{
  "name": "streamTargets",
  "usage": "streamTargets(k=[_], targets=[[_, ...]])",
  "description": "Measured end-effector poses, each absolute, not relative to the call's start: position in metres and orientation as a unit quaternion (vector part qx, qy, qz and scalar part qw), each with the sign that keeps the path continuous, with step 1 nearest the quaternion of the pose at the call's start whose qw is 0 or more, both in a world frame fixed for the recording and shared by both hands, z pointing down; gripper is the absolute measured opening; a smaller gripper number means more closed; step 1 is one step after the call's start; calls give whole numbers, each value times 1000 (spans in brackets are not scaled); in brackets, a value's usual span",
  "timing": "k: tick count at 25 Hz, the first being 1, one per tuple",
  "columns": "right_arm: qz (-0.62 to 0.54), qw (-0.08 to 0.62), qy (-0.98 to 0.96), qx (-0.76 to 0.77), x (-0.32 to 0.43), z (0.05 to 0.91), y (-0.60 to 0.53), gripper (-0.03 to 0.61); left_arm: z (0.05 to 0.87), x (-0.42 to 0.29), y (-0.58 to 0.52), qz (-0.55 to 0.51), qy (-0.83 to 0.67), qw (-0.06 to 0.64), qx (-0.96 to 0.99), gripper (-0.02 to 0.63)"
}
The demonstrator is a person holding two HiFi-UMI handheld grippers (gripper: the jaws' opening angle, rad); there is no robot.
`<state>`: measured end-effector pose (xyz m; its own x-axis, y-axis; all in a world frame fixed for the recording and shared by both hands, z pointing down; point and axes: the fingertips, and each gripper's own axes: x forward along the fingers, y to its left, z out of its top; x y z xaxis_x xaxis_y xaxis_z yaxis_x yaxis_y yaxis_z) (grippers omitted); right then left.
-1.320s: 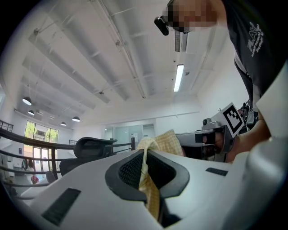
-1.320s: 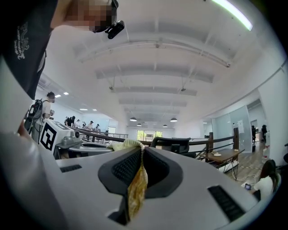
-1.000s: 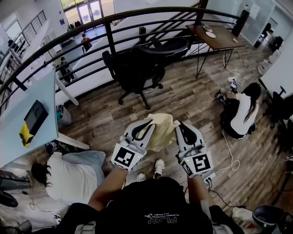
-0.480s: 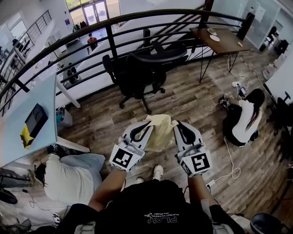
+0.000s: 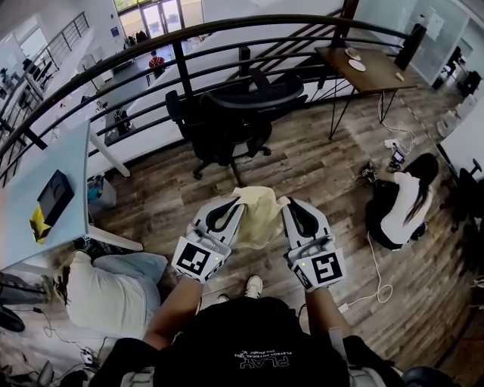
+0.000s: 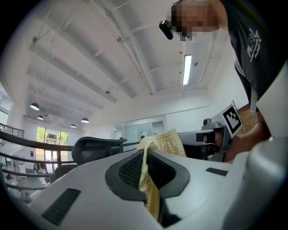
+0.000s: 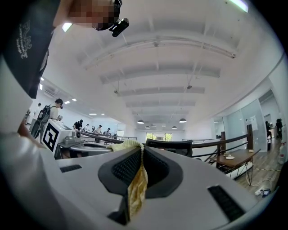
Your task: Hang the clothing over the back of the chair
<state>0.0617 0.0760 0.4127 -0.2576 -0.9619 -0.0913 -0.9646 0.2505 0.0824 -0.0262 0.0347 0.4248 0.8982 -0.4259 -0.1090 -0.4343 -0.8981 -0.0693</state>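
Two edges of the yellow clothing (image 5: pixel 259 215) are pinched, one by the left gripper (image 5: pixel 235 205), one by the right gripper (image 5: pixel 286 205), cloth bunched between them. They have carried it forward a little, so the black chair (image 5: pixel 227 113) beyond sits closer yet well apart; draping remains

Scene is bright and evenly lit by ceiling lights (image 7: pixel 182 120) and windows (image 5: pixel 157 15). Shadows are soft. All views bend strongly at edges; gripper views darken at corners.
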Motion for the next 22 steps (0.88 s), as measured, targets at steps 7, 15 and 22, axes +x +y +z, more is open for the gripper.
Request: streamTargets(k=[7, 15, 22], targets=[[55, 21, 800, -597, 76, 415, 63, 32, 427, -11, 19, 36, 242, 50, -968, 23], [65, 45, 795, -602, 92, 403, 51, 32, 418, 1, 2, 43, 259, 50, -964, 23], [77, 52, 784, -613, 101, 399, 30, 32, 411, 7, -20, 49, 252, 59, -965, 23]])
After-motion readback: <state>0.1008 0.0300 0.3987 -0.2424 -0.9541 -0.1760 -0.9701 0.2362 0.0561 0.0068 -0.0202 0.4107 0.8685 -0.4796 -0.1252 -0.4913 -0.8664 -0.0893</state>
